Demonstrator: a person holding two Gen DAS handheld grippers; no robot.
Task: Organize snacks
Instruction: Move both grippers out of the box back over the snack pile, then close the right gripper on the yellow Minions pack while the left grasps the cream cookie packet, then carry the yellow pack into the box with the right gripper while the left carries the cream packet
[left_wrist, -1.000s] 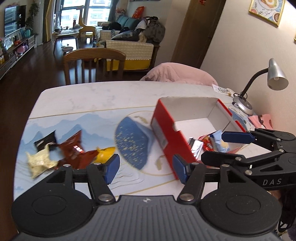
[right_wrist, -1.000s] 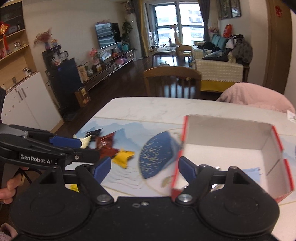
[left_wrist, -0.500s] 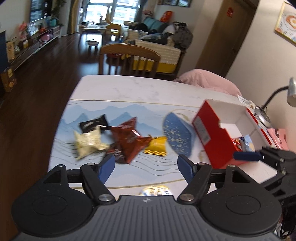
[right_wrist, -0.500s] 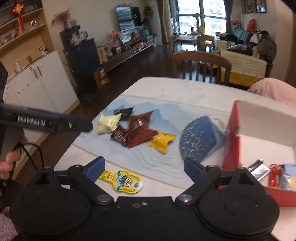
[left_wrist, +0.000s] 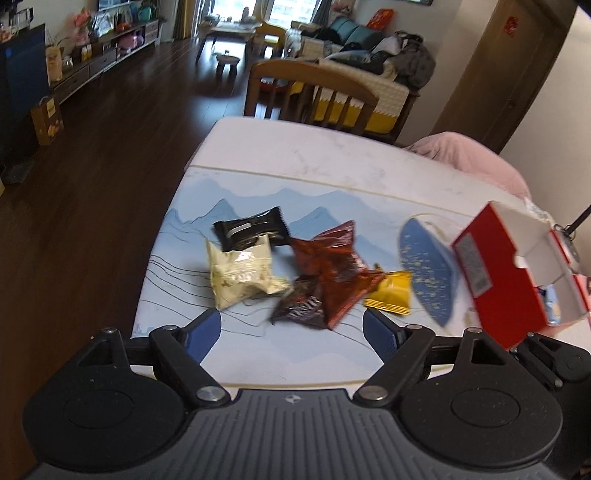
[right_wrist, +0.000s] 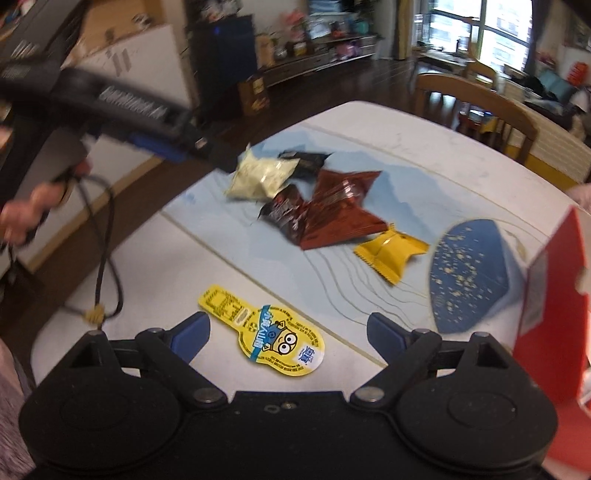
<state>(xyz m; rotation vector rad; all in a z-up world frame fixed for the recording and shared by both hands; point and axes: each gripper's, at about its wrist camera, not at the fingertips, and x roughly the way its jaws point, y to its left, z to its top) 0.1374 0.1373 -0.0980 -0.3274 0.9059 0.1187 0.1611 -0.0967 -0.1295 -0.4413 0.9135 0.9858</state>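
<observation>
Both views have swung off the red box (left_wrist: 506, 280) toward the loose snack pile since a sec ago, & both sets of jaws have just been opening w/ nothing between them. Left gripper (left_wrist: 291, 328) hangs spread wide and empty, short of the dark brown packet (left_wrist: 301, 306); right gripper (right_wrist: 288, 332) is likewise released, jaws apart over the yellow cartoon pouch (right_wrist: 266, 332), which lies flat on the bare table (right_wrist: 461, 162) off the mat's edge. I reckon the wide spread is prep for a grab: the pouch for the right, something from the pile for the left. Pile sits mid-mat: cream bag (left_wrist: 242, 273) overlapping the black packet (left_wrist: 253, 230), big red-brown bag (left_wrist: 340, 269) lying over the dark brown one, yellow wrapper (left_wrist: 389, 291) just beside it. Box stands at the right, open side up, some snacks already in it as far as I can see. Overlaps could mean dragging two at once. A wooden chair (left_wrist: 314, 92) stands at the far side, clear of the work. Left gripper's body crosses the right view's upper left, w/ its cable trailing onto the table nr the pouch; could snag, I think.
</observation>
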